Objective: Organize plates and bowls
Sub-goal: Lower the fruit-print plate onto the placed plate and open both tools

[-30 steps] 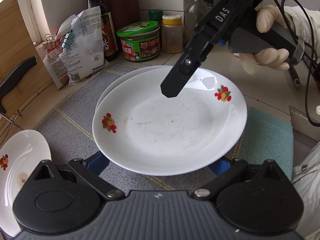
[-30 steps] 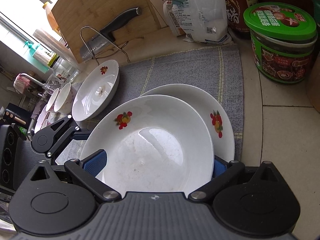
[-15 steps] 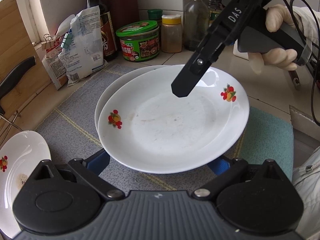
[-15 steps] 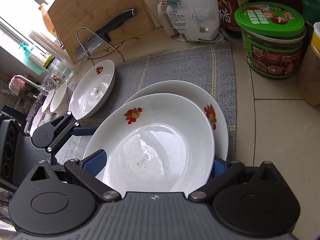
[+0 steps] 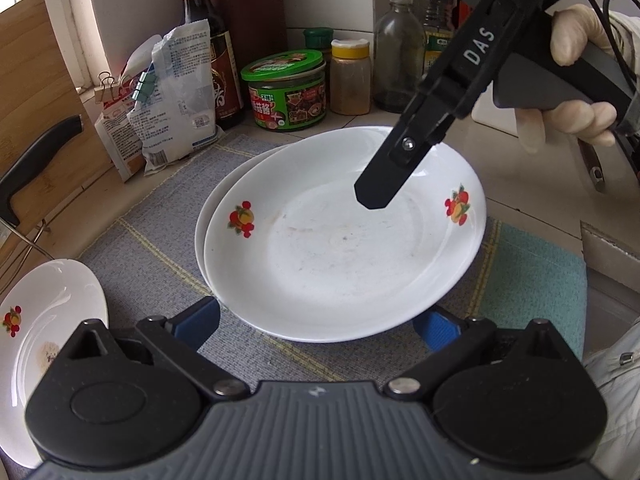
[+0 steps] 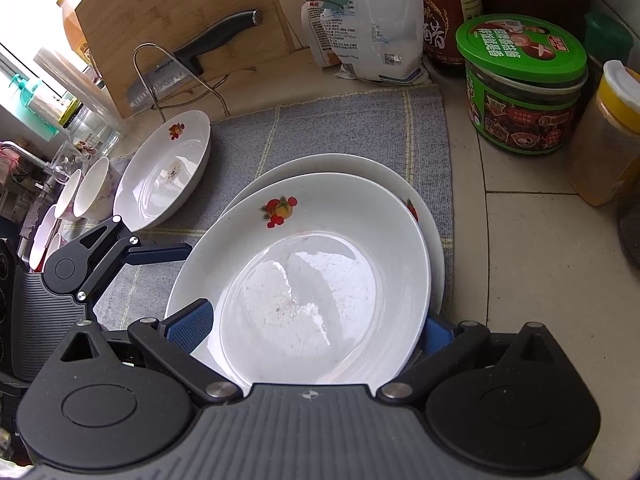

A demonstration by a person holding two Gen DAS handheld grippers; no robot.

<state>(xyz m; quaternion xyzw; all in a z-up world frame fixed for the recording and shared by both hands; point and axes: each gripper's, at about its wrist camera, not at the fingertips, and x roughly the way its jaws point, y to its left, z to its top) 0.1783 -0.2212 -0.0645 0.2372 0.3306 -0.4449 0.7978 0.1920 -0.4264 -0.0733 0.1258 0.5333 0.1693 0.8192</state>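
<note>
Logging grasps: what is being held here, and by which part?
The top plate, apparently by its rim: left claw and right claw each straddle an edge, on opposite sides. The contact itself is hidden.

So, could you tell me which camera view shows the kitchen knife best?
The right wrist view: the kitchen knife shows nearly whole there, black handle and dimpled blade, propped in a wire stand against the cutting board. The left wrist view catches only its black handle at the frame's left edge.
</note>
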